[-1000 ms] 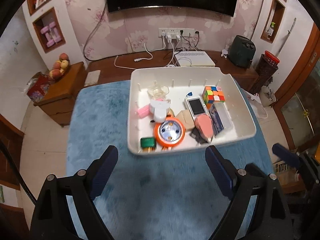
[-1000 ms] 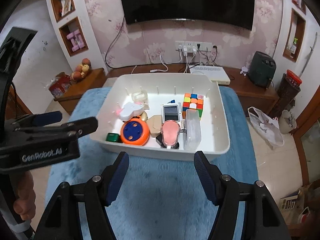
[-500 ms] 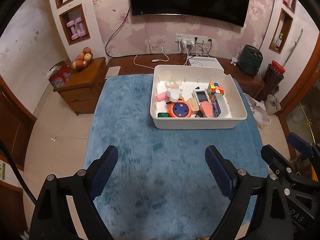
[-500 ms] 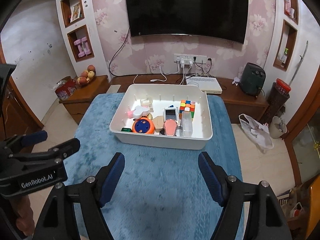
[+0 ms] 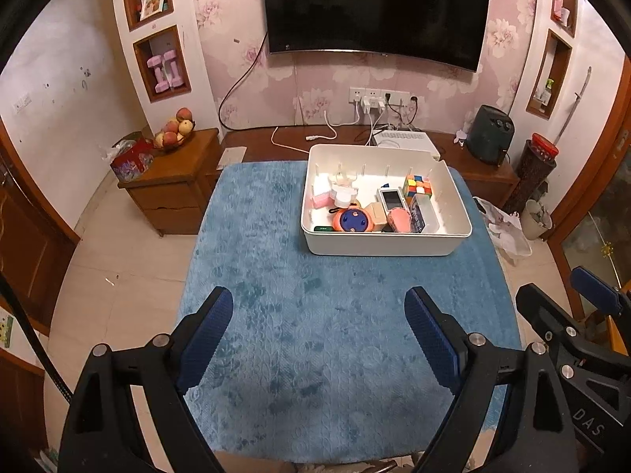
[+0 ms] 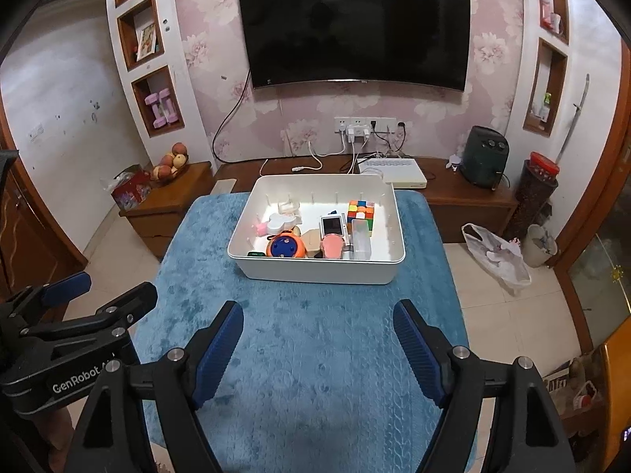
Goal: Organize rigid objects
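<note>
Both the left tongs and right tongs hang spread apart and empty over the blue surface, well short of the white bin holding the Rubik's cube and other trinkets.

A dark television is mounted on a wall papered in pink flowers, with sockets and trailing cables seen beneath it. White alcove shelves are set into the left side (pink dumbbells are kept in one). A low wooden cabinet bearing a fruit bowl is placed on the pale tiled floor. The table is covered by a blue plush cloth.
</note>
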`<state>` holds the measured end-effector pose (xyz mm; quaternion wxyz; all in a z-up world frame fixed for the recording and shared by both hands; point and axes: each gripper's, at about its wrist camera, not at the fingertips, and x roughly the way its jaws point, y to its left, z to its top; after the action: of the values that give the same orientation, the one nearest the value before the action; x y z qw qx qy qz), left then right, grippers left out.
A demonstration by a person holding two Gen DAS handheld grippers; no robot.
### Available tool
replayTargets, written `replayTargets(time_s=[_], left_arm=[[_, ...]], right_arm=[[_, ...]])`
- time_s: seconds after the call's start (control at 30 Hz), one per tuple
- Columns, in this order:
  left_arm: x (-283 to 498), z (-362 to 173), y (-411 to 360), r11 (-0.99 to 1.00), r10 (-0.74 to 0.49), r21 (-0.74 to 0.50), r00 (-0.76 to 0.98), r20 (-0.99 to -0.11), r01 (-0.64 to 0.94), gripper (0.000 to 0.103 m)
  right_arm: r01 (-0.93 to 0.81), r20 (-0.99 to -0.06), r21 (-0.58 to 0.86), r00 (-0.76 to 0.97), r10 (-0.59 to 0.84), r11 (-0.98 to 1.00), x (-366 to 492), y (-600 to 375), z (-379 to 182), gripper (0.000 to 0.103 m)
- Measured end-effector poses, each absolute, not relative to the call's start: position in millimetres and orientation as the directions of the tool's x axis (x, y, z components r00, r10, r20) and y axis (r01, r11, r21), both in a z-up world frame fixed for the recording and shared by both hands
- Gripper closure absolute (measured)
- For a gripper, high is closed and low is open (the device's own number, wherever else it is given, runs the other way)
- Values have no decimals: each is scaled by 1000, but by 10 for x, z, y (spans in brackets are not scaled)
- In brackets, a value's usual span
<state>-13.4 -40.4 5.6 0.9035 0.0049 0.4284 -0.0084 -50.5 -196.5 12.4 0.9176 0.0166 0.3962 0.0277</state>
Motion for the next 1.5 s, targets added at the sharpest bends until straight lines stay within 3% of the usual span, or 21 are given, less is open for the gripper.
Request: replayTargets(time_s=[1.5], left_arm=[[-365,126,-435,1000,-4,9,661,-750,16,12]], right_arm=[[-52,-695,38,716,64,998,-789,-1952,266,24]])
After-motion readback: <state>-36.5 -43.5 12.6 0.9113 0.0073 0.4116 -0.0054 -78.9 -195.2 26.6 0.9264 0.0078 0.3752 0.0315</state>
